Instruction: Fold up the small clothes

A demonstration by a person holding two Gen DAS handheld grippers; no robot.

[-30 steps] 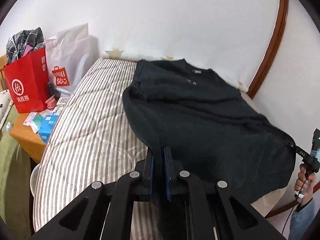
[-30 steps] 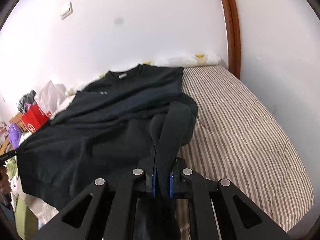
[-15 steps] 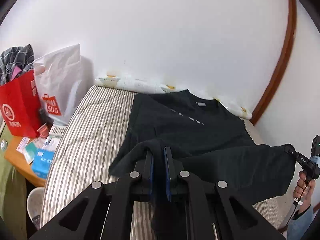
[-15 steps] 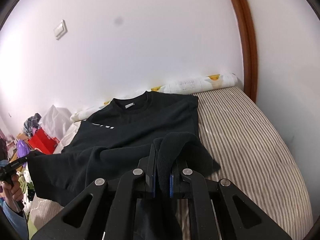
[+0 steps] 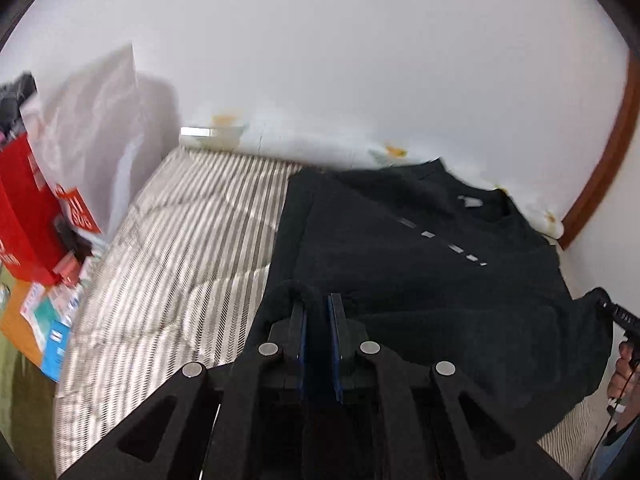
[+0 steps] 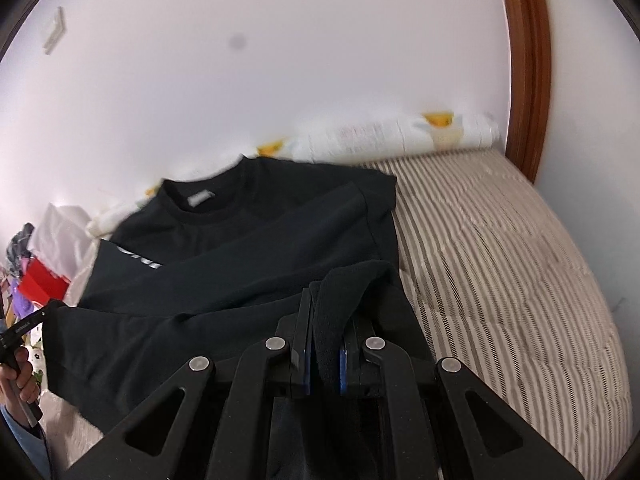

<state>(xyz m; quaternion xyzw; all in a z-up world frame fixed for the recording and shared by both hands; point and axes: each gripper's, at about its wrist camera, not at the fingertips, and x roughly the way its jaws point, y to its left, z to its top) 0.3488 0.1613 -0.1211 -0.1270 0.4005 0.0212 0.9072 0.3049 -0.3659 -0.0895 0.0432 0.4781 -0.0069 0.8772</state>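
step: fold hem toward collar | both jaws pinching black shirt hem | keep corners level, land below collar

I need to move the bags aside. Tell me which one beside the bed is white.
The tall crinkled plastic bag against the wall, with an orange logo patch low on it. The other bag, in front of it, is red.
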